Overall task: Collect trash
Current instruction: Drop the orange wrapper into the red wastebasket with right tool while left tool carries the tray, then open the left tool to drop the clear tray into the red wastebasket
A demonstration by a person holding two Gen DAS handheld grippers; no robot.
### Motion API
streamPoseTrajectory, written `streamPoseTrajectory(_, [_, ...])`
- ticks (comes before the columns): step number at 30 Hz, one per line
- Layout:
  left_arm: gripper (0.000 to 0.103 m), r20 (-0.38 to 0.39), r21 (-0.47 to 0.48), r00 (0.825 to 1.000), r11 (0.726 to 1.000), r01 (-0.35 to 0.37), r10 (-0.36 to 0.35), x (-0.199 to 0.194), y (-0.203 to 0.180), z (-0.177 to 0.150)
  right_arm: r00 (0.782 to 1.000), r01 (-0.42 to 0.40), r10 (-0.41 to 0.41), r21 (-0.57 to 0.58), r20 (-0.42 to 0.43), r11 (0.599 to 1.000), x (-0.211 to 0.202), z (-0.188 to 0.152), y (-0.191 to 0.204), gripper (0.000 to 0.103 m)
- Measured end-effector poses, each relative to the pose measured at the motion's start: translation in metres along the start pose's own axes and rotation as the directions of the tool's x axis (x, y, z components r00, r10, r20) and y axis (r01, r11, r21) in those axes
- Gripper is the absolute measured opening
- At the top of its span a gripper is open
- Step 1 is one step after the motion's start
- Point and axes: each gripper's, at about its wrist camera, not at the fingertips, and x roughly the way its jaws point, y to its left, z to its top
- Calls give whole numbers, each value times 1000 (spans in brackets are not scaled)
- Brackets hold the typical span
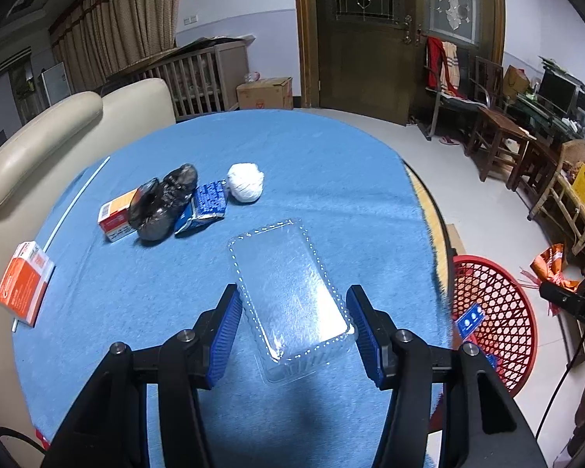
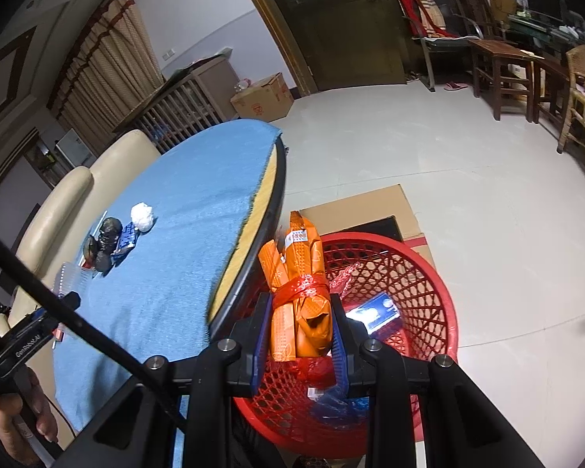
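Trash, two lots: clear plastic tray on blue table cloth, left gripper spread around it, unpinched; orange packet bundle pinched by right gripper above red basket. Next: release into basket.

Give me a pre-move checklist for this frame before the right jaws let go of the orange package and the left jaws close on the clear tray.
1. Right gripper shut on orange package: ok.
2. Package over the red basket, not the table: ok.
3. Basket has room; only a few wrappers inside: ok.
4. Clear tray sits between the left gripper jaws: ok.
5. Left pads pressing the tray: cannot tell; they look just apart from its rim.
6. Other trash, the white wad and black bag, clear of the left jaws: ok.
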Motion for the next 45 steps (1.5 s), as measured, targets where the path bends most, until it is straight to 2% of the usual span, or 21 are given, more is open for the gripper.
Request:
streamPoseTrajectory(8, [57, 5, 35, 1000, 999, 23, -23, 1, -23, 8, 1000, 25, -25, 22, -1, 999, 4, 1, -16, 29])
streamPoseTrajectory(19, [57, -11, 87, 999, 995, 42, -41, 9, -51, 10, 996, 61, -56, 62, -75, 996, 24, -17, -51, 29])
streamPoseTrajectory(34, [57, -20, 139, 998, 988, 65, -63, 12, -86, 15, 990, 88, -76, 96, -120, 991, 33, -21, -69, 32])
streamPoseTrajectory(35, [57, -21, 143, 998, 988, 66, -64, 12, -89, 15, 990, 88, -75, 101, -123, 991, 33, -21, -70, 33])
streamPoseTrajectory(36, [57, -21, 145, 998, 987, 68, -65, 12, -90, 15, 989, 86, -72, 108, -126, 990, 33, -21, -71, 51])
streamPoseTrajectory(37, [57, -21, 148, 998, 987, 68, -66, 12, -92, 15, 990, 86, -71, 121, -124, 989, 32, -20, -73, 80])
streamPoseTrajectory(38, [57, -21, 150, 998, 986, 68, -66, 12, -94, 16, 991, 81, -67, 129, -114, 988, 31, -20, -75, 84])
streamPoseTrajectory(45, [57, -36, 178, 996, 980, 90, -85, 17, -115, 17, 998, 42, -35, 166, -44, 985, 10, -13, -81, 85])
